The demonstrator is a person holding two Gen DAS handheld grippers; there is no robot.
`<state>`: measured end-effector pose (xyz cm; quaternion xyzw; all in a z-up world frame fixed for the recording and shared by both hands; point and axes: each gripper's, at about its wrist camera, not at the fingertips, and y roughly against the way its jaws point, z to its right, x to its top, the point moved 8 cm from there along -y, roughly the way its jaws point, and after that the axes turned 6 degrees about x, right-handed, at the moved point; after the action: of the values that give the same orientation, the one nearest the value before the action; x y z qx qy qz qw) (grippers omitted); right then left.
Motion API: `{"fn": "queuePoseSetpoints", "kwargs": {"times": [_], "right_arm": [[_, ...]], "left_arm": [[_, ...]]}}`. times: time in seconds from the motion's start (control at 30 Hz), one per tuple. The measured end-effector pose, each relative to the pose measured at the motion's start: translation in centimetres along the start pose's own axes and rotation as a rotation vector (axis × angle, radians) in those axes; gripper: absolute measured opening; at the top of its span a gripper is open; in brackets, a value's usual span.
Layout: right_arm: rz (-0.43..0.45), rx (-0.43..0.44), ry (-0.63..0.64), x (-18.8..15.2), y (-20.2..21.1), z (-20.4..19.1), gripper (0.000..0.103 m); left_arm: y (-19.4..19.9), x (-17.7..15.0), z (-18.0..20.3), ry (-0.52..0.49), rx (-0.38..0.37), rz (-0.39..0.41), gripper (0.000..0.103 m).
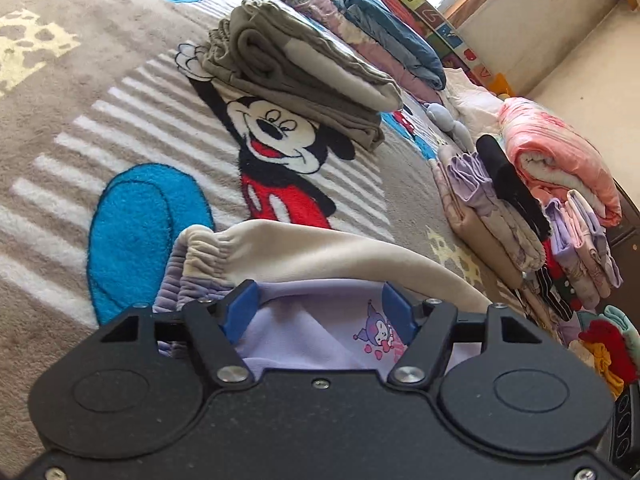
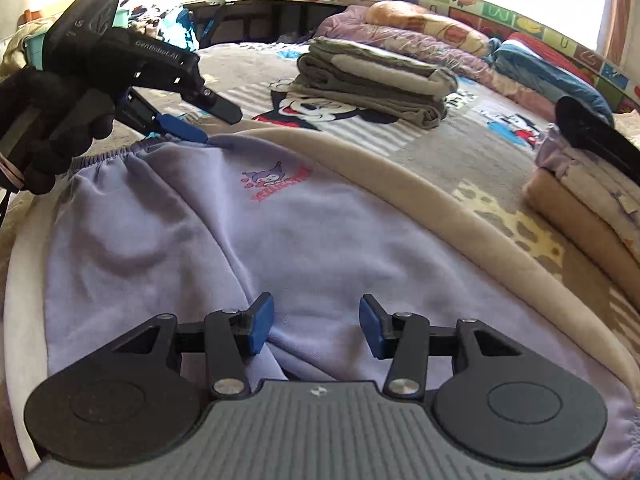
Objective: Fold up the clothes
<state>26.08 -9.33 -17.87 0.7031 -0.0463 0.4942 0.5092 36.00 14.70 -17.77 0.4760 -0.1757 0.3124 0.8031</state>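
- The left gripper (image 2: 200,122) sits at the elastic waistband of the lilac trousers (image 2: 248,240), its blue pads spread around the gathered edge in its own view (image 1: 320,312); whether fabric is actually pinched, I cannot tell.
- The right gripper (image 2: 316,328) hovers just over the lower part of the same garment, pads apart, gripping nothing.
- The trousers lie flat on the bed blanket (image 2: 512,236), long axis running from the right gripper away to the left one.
- So the likely fold brings one end toward the other along that axis.
- The folded grey pile (image 2: 376,76) sits well beyond.
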Motion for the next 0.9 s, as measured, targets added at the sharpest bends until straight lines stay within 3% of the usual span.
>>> {"fn": "queuePoseSetpoints", "kwargs": {"times": [0.2,0.33,0.43,0.5,0.57,0.63,0.7,0.8,0.9], "right_arm": [[0.056,-0.024,-0.024,-1.7,4.9,-1.0,0.049],[0.079,0.032,-0.016,-3.7,6.8,-4.1,0.049],[0.055,0.083,-0.031,-5.6,7.0,-6.7,0.05],[-0.011,0.115,-0.053,-7.6,5.9,-8.2,0.058],[-0.013,0.125,-0.078,-8.4,6.1,-9.2,0.059],[-0.016,0.168,-0.093,-8.3,7.0,-9.9,0.058],[0.005,0.167,-0.056,-8.3,8.3,-10.6,0.057],[0.036,0.156,-0.015,-8.8,10.9,-11.0,0.057],[0.067,0.141,0.025,-9.3,13.6,-11.4,0.057]], "left_arm": [[2.0,-1.5,4.0,-0.241,0.059,0.061,0.066],[3.4,-4.4,6.3,-0.405,0.114,0.066,0.047],[2.9,-7.0,6.8,-0.468,0.175,0.04,0.047],[0.9,-8.5,5.8,-0.492,0.245,0.005,0.048],[0.5,-9.2,5.3,-0.497,0.266,-0.003,0.048],[2.2,-9.0,5.9,-0.499,0.275,0.016,0.048],[4.9,-9.1,6.6,-0.476,0.272,0.11,0.048],[7.5,-10.9,5.9,-0.429,0.253,0.136,0.05],[9.5,-12.6,5.2,-0.452,0.287,0.147,0.052]]}}
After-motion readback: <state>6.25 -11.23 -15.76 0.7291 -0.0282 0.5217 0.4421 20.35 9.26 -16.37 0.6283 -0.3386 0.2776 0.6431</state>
